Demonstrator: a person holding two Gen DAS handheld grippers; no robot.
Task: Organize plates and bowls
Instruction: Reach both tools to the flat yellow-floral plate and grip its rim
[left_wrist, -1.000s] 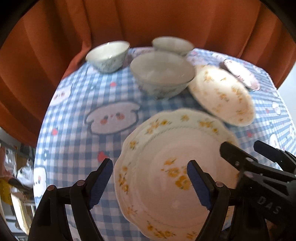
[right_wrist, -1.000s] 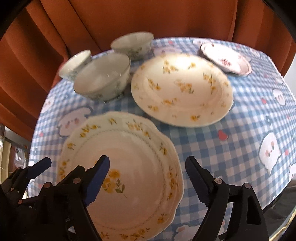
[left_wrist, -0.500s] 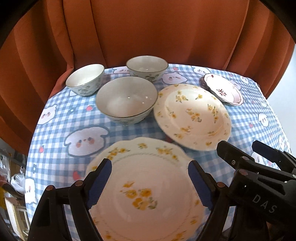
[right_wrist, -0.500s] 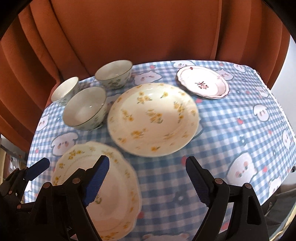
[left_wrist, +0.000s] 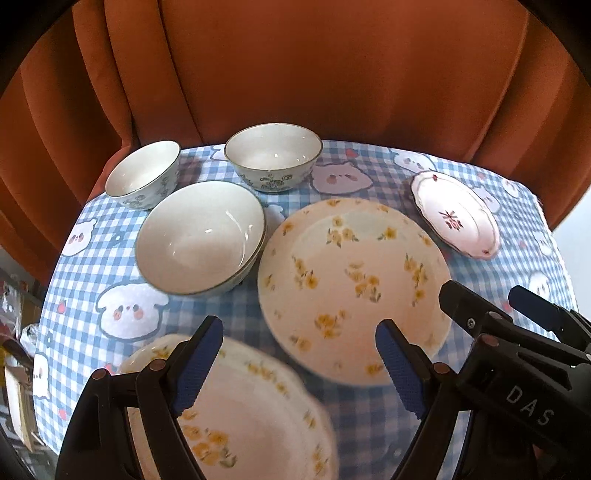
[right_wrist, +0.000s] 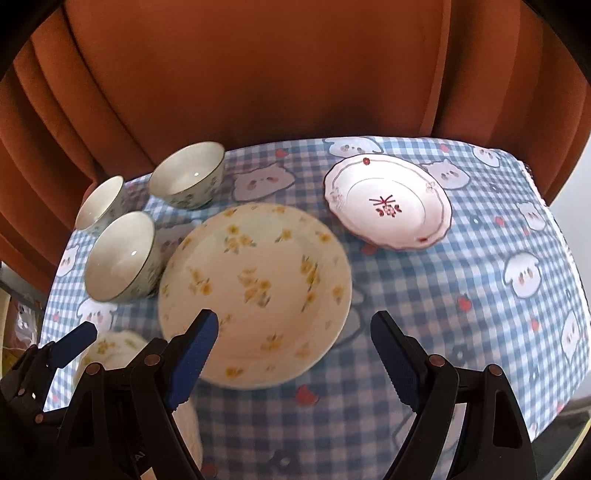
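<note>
Both the left gripper (left_wrist: 299, 365) and right gripper (right_wrist: 291, 358) are hovering open and empty above the table (right_wrist: 480, 314), seemingly choosing between its three plates and three bowls, so gripping the large yellow-flowered plate (right_wrist: 258, 288) by its rim comes next.

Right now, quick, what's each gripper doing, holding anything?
Left gripper: open, holding nothing, above the scalloped plate.
Right gripper: open, holding nothing.

Three bowls (left_wrist: 201, 236) left of large plate (left_wrist: 354, 288); small plate (left_wrist: 456, 218) right
</note>
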